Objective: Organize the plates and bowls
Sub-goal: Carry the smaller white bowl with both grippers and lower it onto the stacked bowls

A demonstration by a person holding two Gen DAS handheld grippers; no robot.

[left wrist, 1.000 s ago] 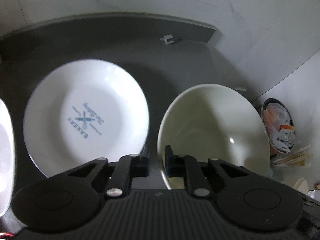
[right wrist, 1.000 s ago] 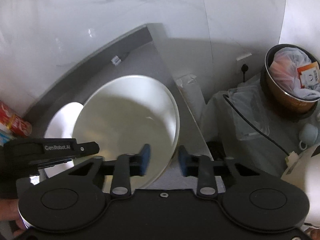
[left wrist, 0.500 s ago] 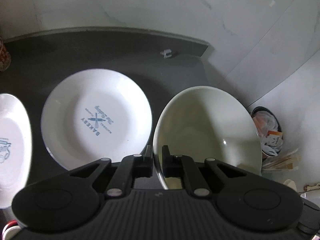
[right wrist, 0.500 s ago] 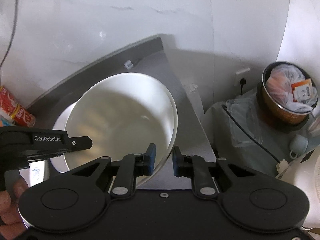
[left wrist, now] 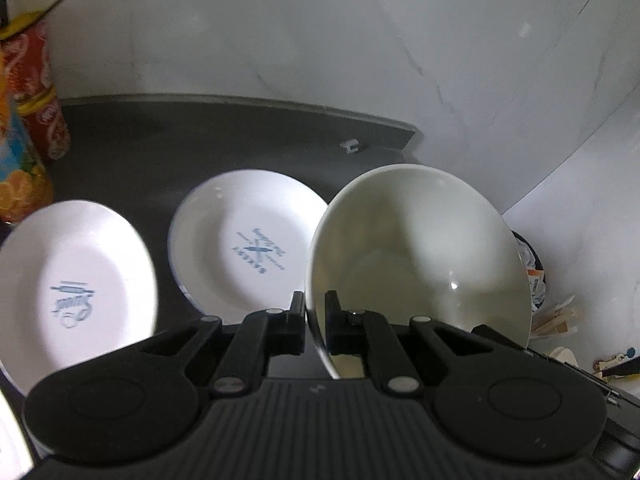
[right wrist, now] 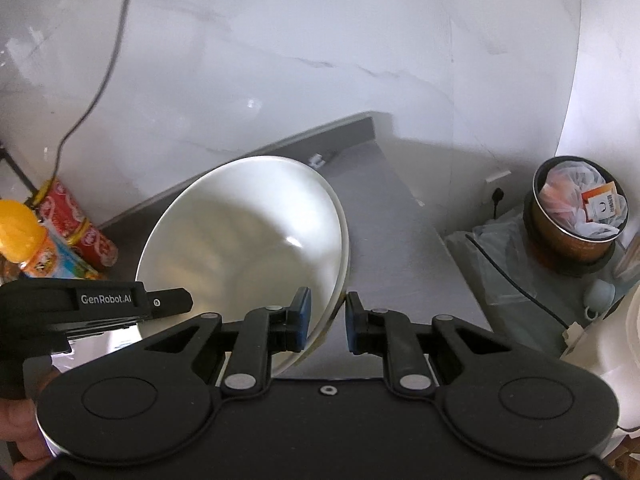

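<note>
A cream bowl (left wrist: pixel 416 256) hangs tilted above the dark counter (left wrist: pixel 160 152), held by both grippers. My left gripper (left wrist: pixel 315 316) is shut on its left rim. In the right wrist view the same bowl (right wrist: pixel 248 248) has its right rim between the blue pads of my right gripper (right wrist: pixel 328 318), which is shut on it. The left gripper's black fingers (right wrist: pixel 168 302) reach in from the left there. Two white plates with blue print lie flat on the counter: one (left wrist: pixel 248 248) just left of the bowl, the other (left wrist: pixel 72 288) further left.
A red can (left wrist: pixel 40 92) and an orange juice bottle (left wrist: pixel 20 168) stand at the counter's back left. A small white clip (left wrist: pixel 349 145) lies by the back wall. Past the counter's right edge, on the floor, are a bin of rubbish (right wrist: pixel 576 208) and a black cable (right wrist: pixel 516 280).
The right gripper's jaws closed onto the bowl's rim. Both grippers then rose and drew back with the bowl, bringing the second plate and the cans into view.
</note>
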